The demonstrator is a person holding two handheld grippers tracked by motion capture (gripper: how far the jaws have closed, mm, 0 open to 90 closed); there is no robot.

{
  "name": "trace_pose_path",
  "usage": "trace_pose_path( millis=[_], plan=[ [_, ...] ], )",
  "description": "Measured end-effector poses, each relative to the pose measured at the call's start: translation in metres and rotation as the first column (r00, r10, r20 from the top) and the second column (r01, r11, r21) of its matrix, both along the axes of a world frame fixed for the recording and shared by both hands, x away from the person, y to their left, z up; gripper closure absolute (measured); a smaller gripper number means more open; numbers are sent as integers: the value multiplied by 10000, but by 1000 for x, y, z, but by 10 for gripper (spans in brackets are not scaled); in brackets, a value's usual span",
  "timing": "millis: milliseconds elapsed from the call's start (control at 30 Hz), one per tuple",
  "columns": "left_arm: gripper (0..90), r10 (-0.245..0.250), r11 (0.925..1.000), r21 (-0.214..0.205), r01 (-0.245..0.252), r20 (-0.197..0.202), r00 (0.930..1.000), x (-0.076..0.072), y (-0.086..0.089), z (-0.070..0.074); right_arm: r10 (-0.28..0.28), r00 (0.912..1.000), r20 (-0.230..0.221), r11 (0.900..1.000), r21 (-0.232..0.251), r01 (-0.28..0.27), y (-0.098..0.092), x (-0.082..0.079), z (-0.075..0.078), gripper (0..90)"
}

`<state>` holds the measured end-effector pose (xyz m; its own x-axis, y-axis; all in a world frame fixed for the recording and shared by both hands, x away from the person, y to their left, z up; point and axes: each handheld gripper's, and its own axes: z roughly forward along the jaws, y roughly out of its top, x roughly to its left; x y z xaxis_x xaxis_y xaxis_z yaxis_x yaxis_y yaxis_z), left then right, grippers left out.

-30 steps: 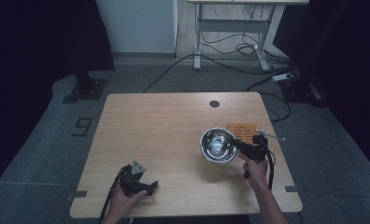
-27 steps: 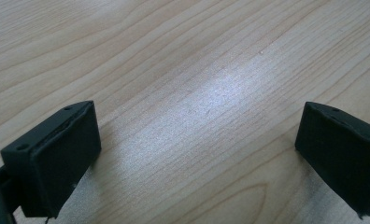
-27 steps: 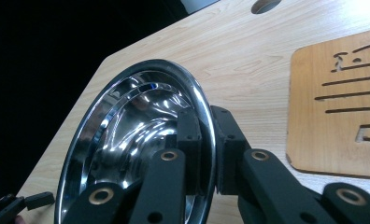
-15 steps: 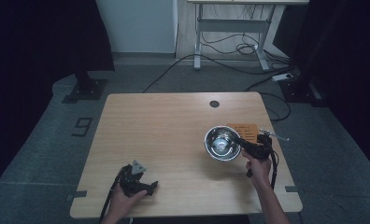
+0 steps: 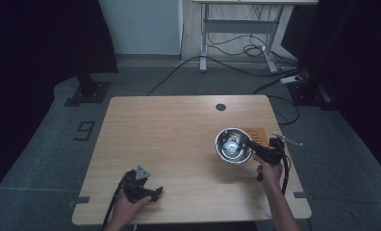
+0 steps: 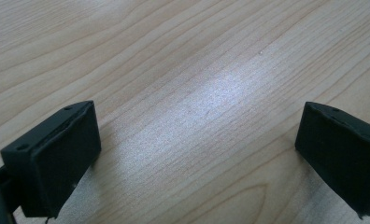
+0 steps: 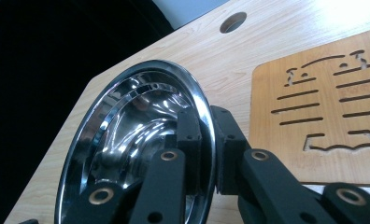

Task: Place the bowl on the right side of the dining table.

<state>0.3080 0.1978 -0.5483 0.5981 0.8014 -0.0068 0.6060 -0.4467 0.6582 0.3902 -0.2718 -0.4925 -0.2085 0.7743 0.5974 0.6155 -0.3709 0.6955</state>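
A shiny steel bowl point(image 5: 233, 145) was held at the right side of the bench point(image 5: 179, 144), just left of a flat wooden cut-out board point(image 5: 257, 133) that lay near the right edge. In the right gripper view the bowl point(image 7: 131, 144) was seen tipped up on its edge rather than flat, its rim pinched between the two black fingers point(image 7: 188, 135) of the right gripper point(image 7: 205, 140), one finger inside the bowl and one outside. The fingers were clenched on the thin rim, and this grip was judged to be the reason for the tilt: a bowl taken by one side of its rim hangs from that point and leans. The wooden board point(image 7: 328, 107) lay flat on the bench beside it, untouched, with slots and shapes cut through it. A round cable hole point(image 5: 221, 107) was seen in the far part of the bench, well apart from the bowl.

The left gripper point(image 5: 143, 185) was rested at the near left of the bench, well apart from the bowl. In the left gripper view its fingers point(image 6: 57, 154) were spread wide with only bare wood grain between them, so nothing was grasped; it was judged to be parked out of the way while the right hand point(image 5: 269, 173) did the work. The bowl was judged to be in mid-carry, close to the board.
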Motion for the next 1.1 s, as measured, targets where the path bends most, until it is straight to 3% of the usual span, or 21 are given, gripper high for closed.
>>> trace_pose_path(
  millis=[1100],
  plan=[
    [0,-1,10000,-9,1,3,10000,0,0,0,-880,9961,-49,9955,350,881,-26,4,-7,830]
  ],
)
